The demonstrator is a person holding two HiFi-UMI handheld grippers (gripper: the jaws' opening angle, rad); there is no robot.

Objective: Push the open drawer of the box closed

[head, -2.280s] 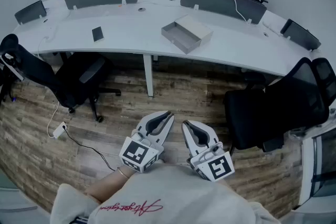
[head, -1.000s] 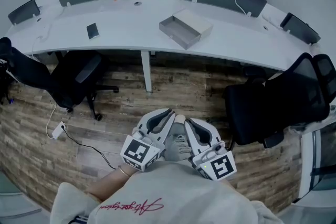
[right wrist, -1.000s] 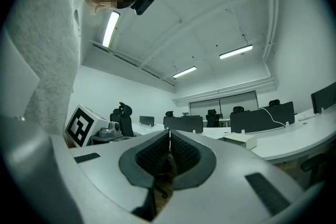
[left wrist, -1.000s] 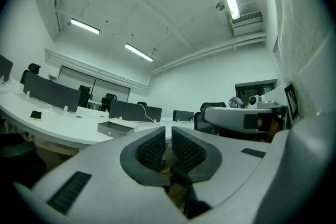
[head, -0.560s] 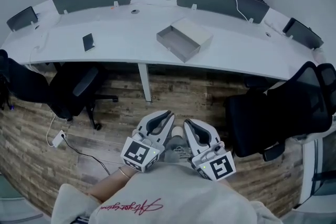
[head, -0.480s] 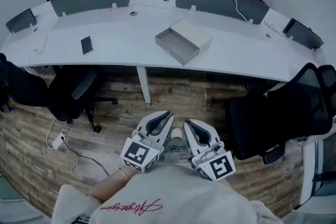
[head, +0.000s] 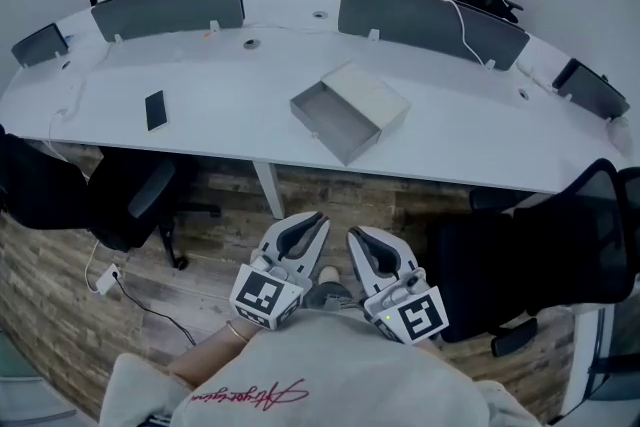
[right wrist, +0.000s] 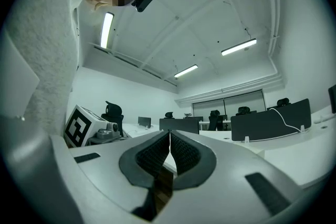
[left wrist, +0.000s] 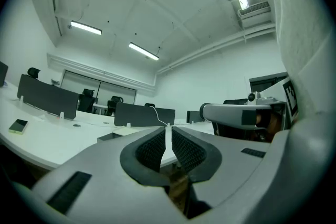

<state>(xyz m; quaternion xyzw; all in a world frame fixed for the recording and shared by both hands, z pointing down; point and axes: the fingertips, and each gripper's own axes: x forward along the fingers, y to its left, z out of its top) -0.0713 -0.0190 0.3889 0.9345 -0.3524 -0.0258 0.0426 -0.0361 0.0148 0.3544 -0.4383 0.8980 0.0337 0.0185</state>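
A grey box [head: 373, 99] lies on the curved white desk [head: 220, 115], its open drawer [head: 325, 122] pulled out toward the desk's front edge. Both grippers are held low against the person's body, well short of the desk and far from the box. My left gripper [head: 320, 219] and right gripper [head: 352, 236] point forward side by side. In the left gripper view the gripper [left wrist: 166, 131] has its pads together with nothing between them, and the box [left wrist: 112, 136] shows low beyond them. In the right gripper view the gripper [right wrist: 169, 135] is likewise shut and empty.
A dark phone [head: 155, 110] lies on the desk's left part. Grey divider screens [head: 165, 5] stand along the back. Black office chairs sit at the left [head: 130, 200] and right [head: 530, 255]. A desk leg [head: 268, 190] stands below the box; a cable and socket [head: 105, 277] lie on the wooden floor.
The desk and box have drawn nearer and sit lower and larger in the head view. Both grippers have kept their place against the body, still shut.
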